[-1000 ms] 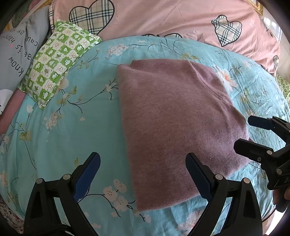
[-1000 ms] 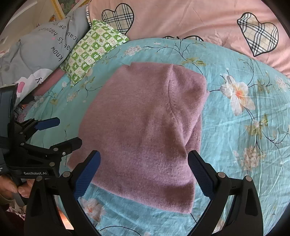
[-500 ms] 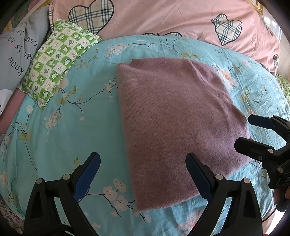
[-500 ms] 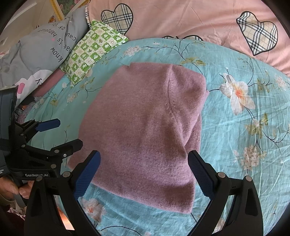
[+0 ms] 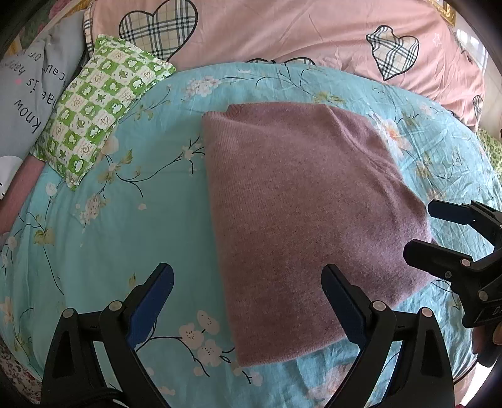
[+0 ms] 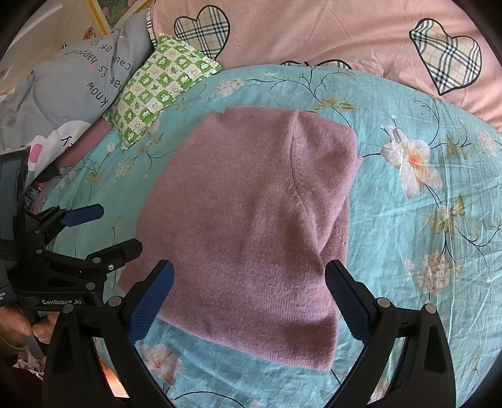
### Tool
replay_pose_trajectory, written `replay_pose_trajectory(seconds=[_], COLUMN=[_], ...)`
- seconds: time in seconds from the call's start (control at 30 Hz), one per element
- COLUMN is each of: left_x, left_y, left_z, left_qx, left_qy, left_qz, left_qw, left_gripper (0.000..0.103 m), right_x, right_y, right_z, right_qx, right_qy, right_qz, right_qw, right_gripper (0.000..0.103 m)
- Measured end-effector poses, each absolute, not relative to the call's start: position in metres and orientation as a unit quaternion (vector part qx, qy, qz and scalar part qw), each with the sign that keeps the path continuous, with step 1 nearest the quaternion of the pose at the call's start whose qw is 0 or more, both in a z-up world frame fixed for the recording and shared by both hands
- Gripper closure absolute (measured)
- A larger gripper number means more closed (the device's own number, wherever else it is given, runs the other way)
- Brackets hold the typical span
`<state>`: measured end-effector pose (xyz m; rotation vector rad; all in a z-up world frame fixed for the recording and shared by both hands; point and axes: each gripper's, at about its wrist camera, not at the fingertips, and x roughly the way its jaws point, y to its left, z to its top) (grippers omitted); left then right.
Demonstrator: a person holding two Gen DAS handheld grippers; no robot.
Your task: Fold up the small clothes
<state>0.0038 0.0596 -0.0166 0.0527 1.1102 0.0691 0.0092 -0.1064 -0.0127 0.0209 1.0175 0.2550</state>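
This is a bedroom in a home. The whole scene sits on a bed [image 5: 109,219] made up with a turquoise sheet printed with blossoms and branches. At its far end lies a pink duvet [image 5: 282,34] patterned with plaid hearts. A small green-and-white checked pillow [image 5: 100,110] rests at the sheet's far left corner, touching a grey cushion [image 6: 69,81] with printed black lettering. A folded mauve knitted garment [image 6: 257,226] lies flat on the sheet. A gilt picture frame [image 6: 95,15] shows behind the cushion
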Motion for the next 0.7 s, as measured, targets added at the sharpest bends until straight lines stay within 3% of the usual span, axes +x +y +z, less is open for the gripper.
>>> replay_pose_trajectory(seconds=[0.7], left_x=[0.0051], left_y=[0.0608], left_z=[-0.0138], left_qx=[0.023], left_qy=[0.526], left_qz=[0.037], left_qw=[0.849], left_gripper=[0.008], right_x=[0.0129], right_y=[-0.1063], right_z=[-0.0124], right_qx=[0.009], right_qy=[0.486], right_qz=[0.126], right_qw=[0.865], right_gripper=[0.006])
